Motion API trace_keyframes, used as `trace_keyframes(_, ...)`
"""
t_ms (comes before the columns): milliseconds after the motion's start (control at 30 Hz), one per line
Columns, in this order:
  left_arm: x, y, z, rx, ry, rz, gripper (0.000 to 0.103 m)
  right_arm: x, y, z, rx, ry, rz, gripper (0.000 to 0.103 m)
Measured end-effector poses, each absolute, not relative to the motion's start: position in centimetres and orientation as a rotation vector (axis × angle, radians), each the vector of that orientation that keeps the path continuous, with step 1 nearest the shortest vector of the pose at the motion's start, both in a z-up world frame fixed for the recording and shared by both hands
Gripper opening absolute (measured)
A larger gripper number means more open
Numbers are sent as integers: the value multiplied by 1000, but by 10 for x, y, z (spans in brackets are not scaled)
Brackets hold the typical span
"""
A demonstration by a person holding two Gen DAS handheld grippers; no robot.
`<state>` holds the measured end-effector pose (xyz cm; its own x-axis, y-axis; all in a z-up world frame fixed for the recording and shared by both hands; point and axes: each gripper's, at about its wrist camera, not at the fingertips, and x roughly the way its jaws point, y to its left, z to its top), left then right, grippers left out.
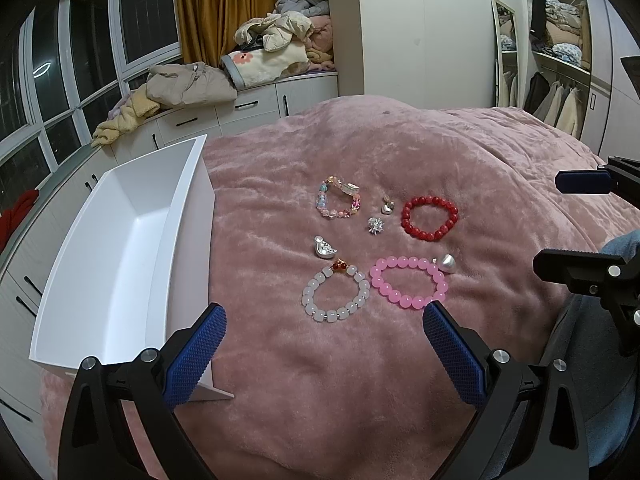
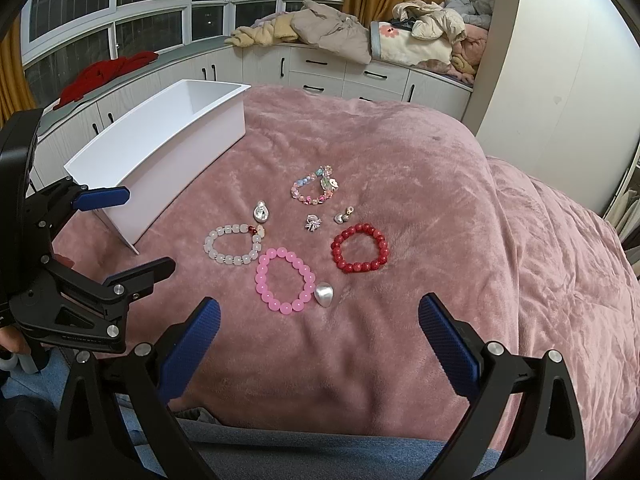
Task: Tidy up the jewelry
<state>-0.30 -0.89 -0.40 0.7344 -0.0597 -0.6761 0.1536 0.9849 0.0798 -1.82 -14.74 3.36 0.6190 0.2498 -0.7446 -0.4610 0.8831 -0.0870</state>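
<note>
Your white bin (image 1: 120, 248) sits left of the pink bracelet (image 1: 408, 282), which lies just beyond your left gripper (image 1: 324, 344) and right gripper (image 2: 320, 336). Both spread wide, holding nothing.

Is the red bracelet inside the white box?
No, the red bracelet lies on the pink blanket, well apart from the white box, which holds nothing visible.

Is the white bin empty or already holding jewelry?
Empty: the white bin shows only its bare inside in the left wrist view.
</note>
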Motion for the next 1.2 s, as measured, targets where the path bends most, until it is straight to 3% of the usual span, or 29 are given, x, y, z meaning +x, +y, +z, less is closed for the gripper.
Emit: trace_keyframes(1200, -2, -8, -7, 130, 747, -115, 100, -16, -147, 31, -293, 814, 411, 98)
